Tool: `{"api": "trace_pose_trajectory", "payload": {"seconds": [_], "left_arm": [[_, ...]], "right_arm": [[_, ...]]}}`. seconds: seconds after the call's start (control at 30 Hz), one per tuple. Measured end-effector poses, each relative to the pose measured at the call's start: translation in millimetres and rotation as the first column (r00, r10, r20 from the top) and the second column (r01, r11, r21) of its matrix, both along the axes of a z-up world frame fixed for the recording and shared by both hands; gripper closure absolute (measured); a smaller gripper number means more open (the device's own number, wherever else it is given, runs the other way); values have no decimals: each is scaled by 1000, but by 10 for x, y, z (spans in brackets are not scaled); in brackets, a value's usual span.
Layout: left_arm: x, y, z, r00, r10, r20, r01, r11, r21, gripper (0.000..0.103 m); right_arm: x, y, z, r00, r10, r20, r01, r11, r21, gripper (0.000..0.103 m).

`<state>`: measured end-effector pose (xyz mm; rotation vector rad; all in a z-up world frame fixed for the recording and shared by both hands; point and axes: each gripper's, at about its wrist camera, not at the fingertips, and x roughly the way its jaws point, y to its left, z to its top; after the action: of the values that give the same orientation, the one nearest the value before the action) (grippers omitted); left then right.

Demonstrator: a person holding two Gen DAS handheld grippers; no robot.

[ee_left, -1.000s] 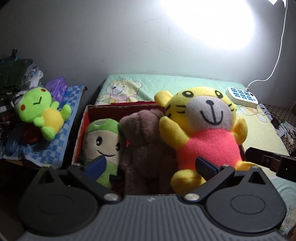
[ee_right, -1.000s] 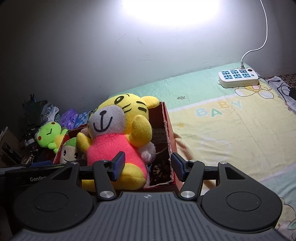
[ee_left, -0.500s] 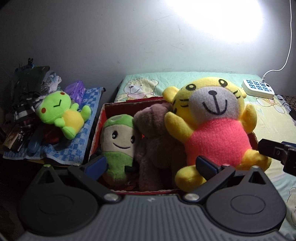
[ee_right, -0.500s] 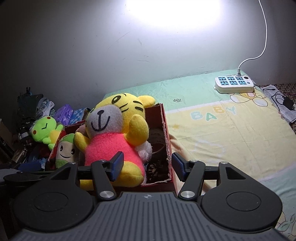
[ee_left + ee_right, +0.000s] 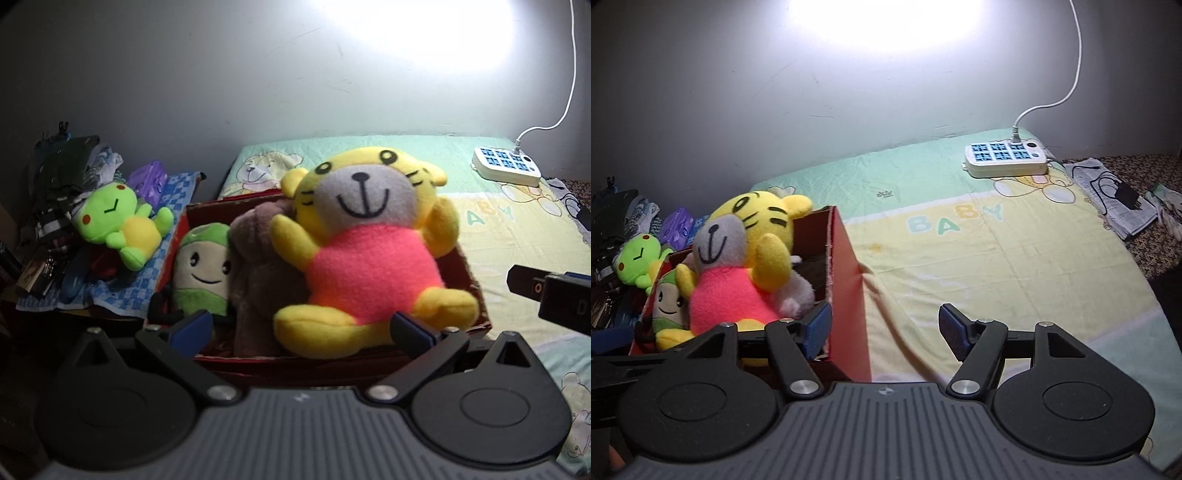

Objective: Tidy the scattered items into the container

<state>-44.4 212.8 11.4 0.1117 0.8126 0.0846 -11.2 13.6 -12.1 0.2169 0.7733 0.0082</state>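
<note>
Step in hand, judged: release of the tiger plush (image 5: pixel 369 254) into the red cardboard box (image 5: pixel 846 280) is done; clear both tools w/o dragging it out.

- Right tool (image 5: pixel 884 326): jaws opening, nothing between them; it sits just beside the box's outer wall, over the bed sheet (image 5: pixel 1015 251).
- Left tool (image 5: pixel 301 328): jaws spread, empty, in front of the box's near rim.
- Tiger plush sits upright in the box, one foot over the near rim, leaning on the brown bear plush (image 5: pixel 266 266); green-capped doll (image 5: pixel 205 266) next to that.
- Withdraw straight back; keep pads off the overhanging foot.
- Likely next item: green frog plush (image 5: pixel 118 225), lying on the checked cloth (image 5: pixel 162 258) outside the box; approach w/ left tool, pinch the body, not a limb
</note>
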Motion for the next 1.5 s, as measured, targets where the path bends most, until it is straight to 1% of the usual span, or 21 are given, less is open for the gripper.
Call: {"api": "trace_pose_trajectory", "payload": {"seconds": [0.1, 0.2, 0.3, 0.37, 0.4, 0.47, 0.53, 0.63, 0.7, 0.8, 0.9, 1.03, 1.23, 1.5], "left_arm": [[-37, -230, 50, 999, -20, 32, 19, 1000, 21, 1], [-39, -437, 31, 998, -63, 1, 63, 998, -18, 1], [-67, -658, -26, 992, -120, -29, 118, 992, -46, 1], [-120, -806, -67, 987, -154, -37, 152, 987, -59, 1], [-144, -866, -89, 986, -163, -36, 161, 985, -63, 1], [-183, -974, -145, 984, -172, -34, 170, 983, -62, 1], [-205, -1064, -212, 984, -173, -44, 170, 984, -62, 1], [-196, -1148, -287, 978, -189, -82, 181, 979, -97, 1], [-196, -1192, -304, 976, -194, -100, 183, 977, -105, 1], [-185, -1221, -324, 975, -188, -118, 177, 979, -98, 1], [-204, -1239, -356, 976, -177, -127, 170, 983, -68, 1], [-209, -1184, -393, 973, -167, -162, 153, 984, -93, 1], [-240, -1070, -432, 976, -125, -176, 111, 990, -87, 1], [-268, -899, -461, 980, -66, -187, 51, 995, -87, 1]], "right_arm": [[-39, -232, -18, 998, -52, -22, 52, 998, -22, 33], [-80, -423, -57, 993, -109, -54, 106, 993, -52, 28], [-120, -587, -102, 984, -159, -84, 151, 984, -89, 24], [-161, -678, -119, 983, -166, -79, 158, 983, -96, 22], [-187, -713, -128, 983, -169, -72, 161, 981, -106, 19], [-230, -766, -151, 982, -178, -65, 169, 978, -126, 18], [-253, -821, -185, 980, -186, -68, 176, 975, -139, 18], [-273, -865, -218, 979, -182, -88, 169, 976, -138, 17], [-269, -881, -229, 980, -172, -98, 158, 979, -132, 17], [-256, -881, -245, 982, -155, -112, 140, 982, -127, 17], [-237, -876, -268, 980, -149, -131, 134, 984, -120, 18], [-222, -830, -292, 980, -135, -143, 119, 986, -113, 17], [-204, -716, -318, 984, -107, -145, 89, 988, -123, 18], [-173, -481, -323, 990, -28, -140, 3, 985, -173, 17]]}}
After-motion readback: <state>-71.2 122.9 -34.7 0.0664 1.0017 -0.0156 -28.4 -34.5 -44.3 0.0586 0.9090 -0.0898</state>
